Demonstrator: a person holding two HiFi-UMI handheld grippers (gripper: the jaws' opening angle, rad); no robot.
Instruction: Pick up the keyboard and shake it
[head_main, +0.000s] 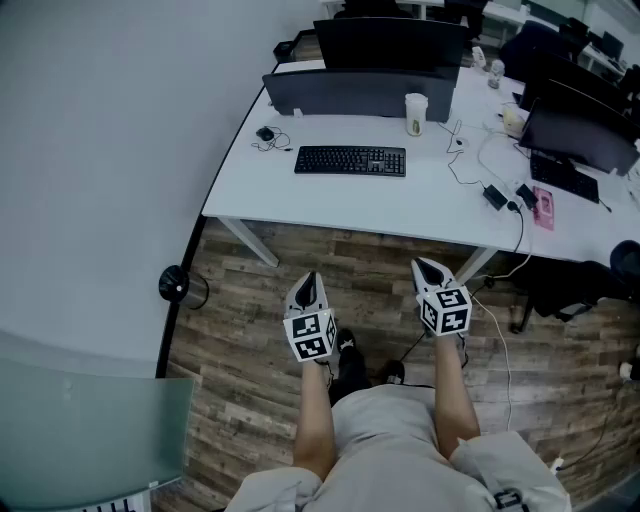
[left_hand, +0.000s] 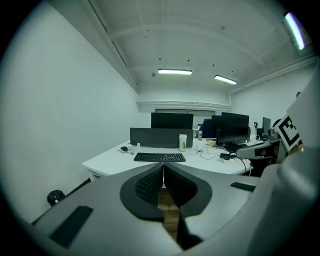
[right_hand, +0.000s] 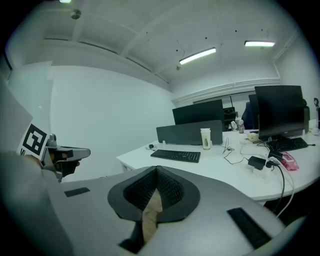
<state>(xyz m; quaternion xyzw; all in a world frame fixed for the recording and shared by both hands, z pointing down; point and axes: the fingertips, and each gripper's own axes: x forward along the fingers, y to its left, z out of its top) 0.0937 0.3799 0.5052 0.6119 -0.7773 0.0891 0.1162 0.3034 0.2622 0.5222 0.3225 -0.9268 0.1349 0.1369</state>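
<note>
The keyboard (head_main: 350, 160) is a black, full-size one, a long slim rectangle with dark keys in close rows. It lies flat on a white desk (head_main: 330, 205) with its keys facing up, and nothing rests on it or touches it. Its long side runs roughly along the desk's front edge, with a strip of bare desktop between that edge and the keyboard. It sits toward the left part of the desk, just in front of a low dark panel (head_main: 360, 93). A white cup (head_main: 416, 113) stands behind its right end, apart from it. In both gripper views it appears as a thin dark bar on the desktop.
</note>
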